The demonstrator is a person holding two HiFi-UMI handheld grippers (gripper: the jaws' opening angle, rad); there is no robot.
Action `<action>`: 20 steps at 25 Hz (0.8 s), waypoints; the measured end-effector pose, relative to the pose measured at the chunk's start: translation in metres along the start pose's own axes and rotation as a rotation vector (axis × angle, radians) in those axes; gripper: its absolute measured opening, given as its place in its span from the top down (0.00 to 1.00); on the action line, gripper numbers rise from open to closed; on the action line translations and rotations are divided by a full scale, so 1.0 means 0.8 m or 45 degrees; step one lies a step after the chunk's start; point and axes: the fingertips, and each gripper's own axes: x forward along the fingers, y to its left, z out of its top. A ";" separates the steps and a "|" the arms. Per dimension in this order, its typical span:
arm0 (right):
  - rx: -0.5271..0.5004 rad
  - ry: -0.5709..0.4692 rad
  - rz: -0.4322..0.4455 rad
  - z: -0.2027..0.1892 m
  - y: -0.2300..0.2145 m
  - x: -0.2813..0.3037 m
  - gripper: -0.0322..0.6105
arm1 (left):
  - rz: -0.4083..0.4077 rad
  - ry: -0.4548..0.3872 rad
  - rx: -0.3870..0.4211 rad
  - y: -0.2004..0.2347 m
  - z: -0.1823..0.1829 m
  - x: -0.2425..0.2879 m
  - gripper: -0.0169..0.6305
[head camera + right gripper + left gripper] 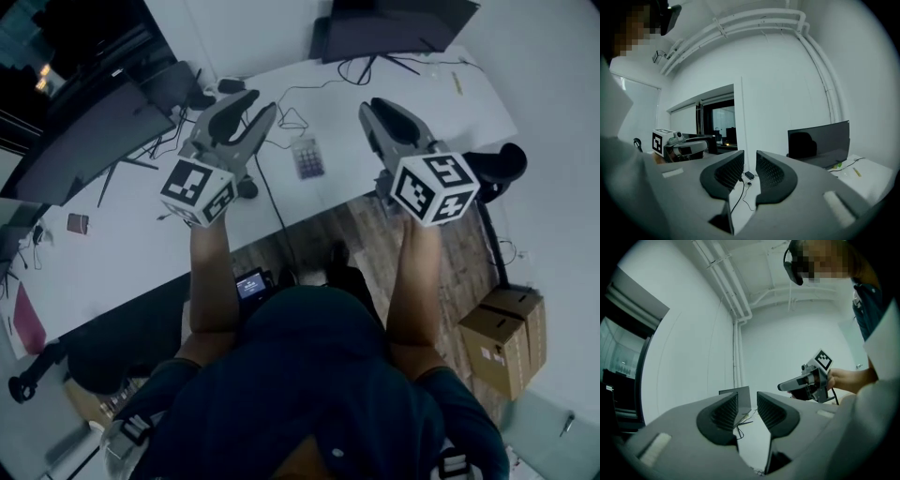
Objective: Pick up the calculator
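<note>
Right gripper (750,165): jaws closed together, nothing between them. Left gripper (747,405): jaws a narrow gap apart, empty. Calculator (308,157) lies flat on the white desk (131,248), between the two grippers in head view, untouched.

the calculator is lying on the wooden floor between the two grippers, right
Not quite. The calculator is lying on the white table, not on the wooden floor. It does lie between the left gripper and the right gripper. The head view shows this.
</note>
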 end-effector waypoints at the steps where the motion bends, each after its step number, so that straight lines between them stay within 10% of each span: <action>1: 0.002 0.006 0.027 -0.001 -0.002 0.011 0.85 | 0.028 0.007 0.000 0.008 -0.002 -0.002 0.78; 20: 0.037 0.170 0.441 -0.035 -0.076 0.179 0.85 | 0.413 0.194 -0.026 0.079 -0.074 0.051 0.78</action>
